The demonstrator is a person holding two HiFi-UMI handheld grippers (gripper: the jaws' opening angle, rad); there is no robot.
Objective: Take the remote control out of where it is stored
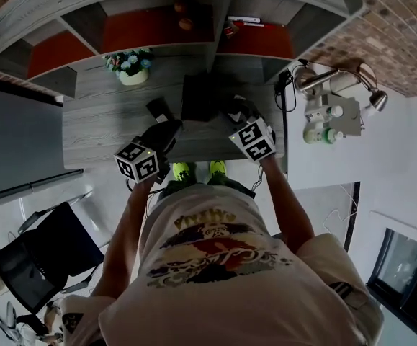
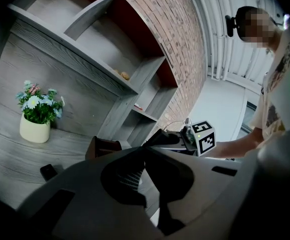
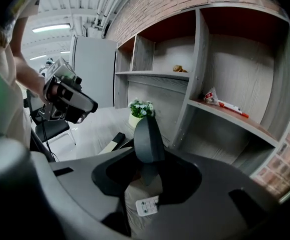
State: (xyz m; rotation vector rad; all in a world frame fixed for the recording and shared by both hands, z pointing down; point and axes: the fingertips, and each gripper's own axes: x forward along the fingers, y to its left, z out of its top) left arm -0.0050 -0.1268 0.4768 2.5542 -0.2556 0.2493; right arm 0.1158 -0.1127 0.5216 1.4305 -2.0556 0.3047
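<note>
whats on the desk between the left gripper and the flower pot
A small flat dark object lies on the desk there; the head view shows it.

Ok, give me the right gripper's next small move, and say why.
Probably ease the right gripper forward over the dark brown box on the desk and part its jaws. They stand together with nothing between them, and no remote control is plainly in view, so it likely lies inside that box.
</note>
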